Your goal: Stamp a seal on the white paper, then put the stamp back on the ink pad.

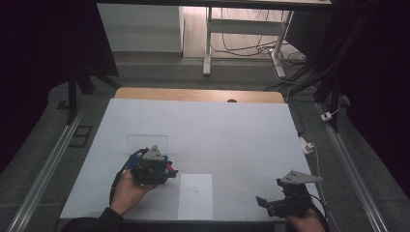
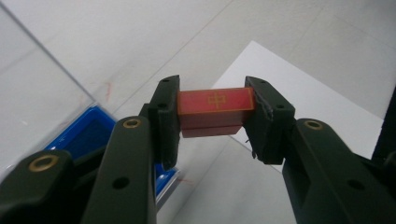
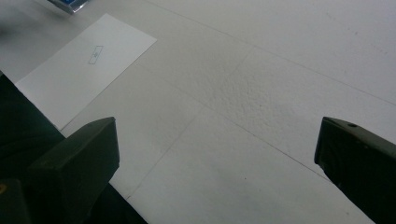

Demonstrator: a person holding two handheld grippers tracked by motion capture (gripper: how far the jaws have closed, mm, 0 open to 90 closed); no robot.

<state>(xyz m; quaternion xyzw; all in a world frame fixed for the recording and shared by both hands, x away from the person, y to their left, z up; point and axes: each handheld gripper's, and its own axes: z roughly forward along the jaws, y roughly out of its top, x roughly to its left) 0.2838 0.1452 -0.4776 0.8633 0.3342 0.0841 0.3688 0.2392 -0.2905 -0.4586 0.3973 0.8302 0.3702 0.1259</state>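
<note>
Left tongs [image 2: 215,114] clamped on small red block [image 2: 215,105], one jaw on each end; block's long axis runs jaw to jaw, crosswise to the tongs. Gold cross-like mark on its upper face, too small to read. Lower part looks stepped or doubled; can't tell if one piece or two.

High view: left tongs [image 1: 170,170] sit left of centre on the desk [image 1: 227,130], held by left hand [image 1: 126,191]; block shows as a red speck at the tip, pointing toward the white paper sheet [image 1: 195,195]. Faint mark on the sheet, illegible.

Blue tray [image 2: 88,133] partly hidden behind left jaw, edges cut off. Clear box outline [image 1: 147,141] just beyond the tongs, very faint; walls hard to make out.

Right tongs [image 3: 217,154] wide open, nothing between jaws, over bare desk surface. In high view they sit at near right corner [image 1: 273,203], hand cut off by the frame edge.

Room beyond the desk is dark; white frame legs [image 1: 208,43] and floor cables, detail lost.
</note>
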